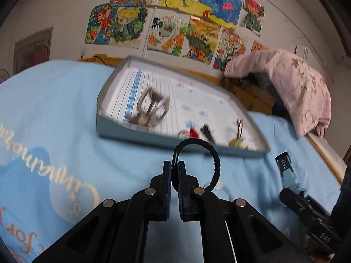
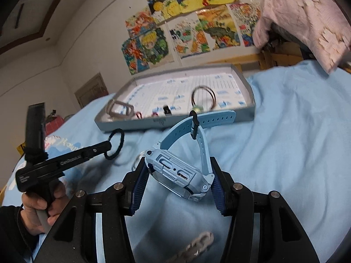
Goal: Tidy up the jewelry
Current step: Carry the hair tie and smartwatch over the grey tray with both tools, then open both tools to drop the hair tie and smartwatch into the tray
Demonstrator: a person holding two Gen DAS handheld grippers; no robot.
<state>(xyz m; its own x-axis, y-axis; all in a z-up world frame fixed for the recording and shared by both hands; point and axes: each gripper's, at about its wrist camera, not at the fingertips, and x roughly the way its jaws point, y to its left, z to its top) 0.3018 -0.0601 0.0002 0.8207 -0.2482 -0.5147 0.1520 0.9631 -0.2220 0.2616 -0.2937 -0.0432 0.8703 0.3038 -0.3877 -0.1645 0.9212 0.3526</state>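
L gripper (image 1: 174, 171) up front: jaws are pinching together on a black hair tie (image 1: 203, 164), the loop sticking up and off to the right, clear of the light-blue bedsheet (image 1: 65, 109). In the right wrist view a person's hand (image 2: 39, 203) is squeezing that gripper's handle, tie (image 2: 115, 143) dangling off its tip.

R gripper (image 2: 178, 186): jaws are standing partway apart, clamping a light-blue smartwatch (image 2: 177, 175) by its case, strap (image 2: 197, 122) looping up and away, black buckle at the top. A chain-like piece (image 2: 195, 247) is lying on the sheet below the jaws, too blurry to ID.

Farther back, a shallow grey tray (image 1: 122, 131) lined w/ printed paper is sitting on the bed. Inside: a grey watch band (image 1: 151, 107) at the left end, a red bit (image 1: 194, 132) and a black clip (image 1: 207, 131) mid-front, thin ring bangles (image 2: 203, 97) w/ a yellow-green charm (image 1: 235, 142) toward the right.

Behind it, a pink blanket (image 1: 296, 87) is piling up to the right, and kids' drawings (image 1: 175, 22) are covering the wall.
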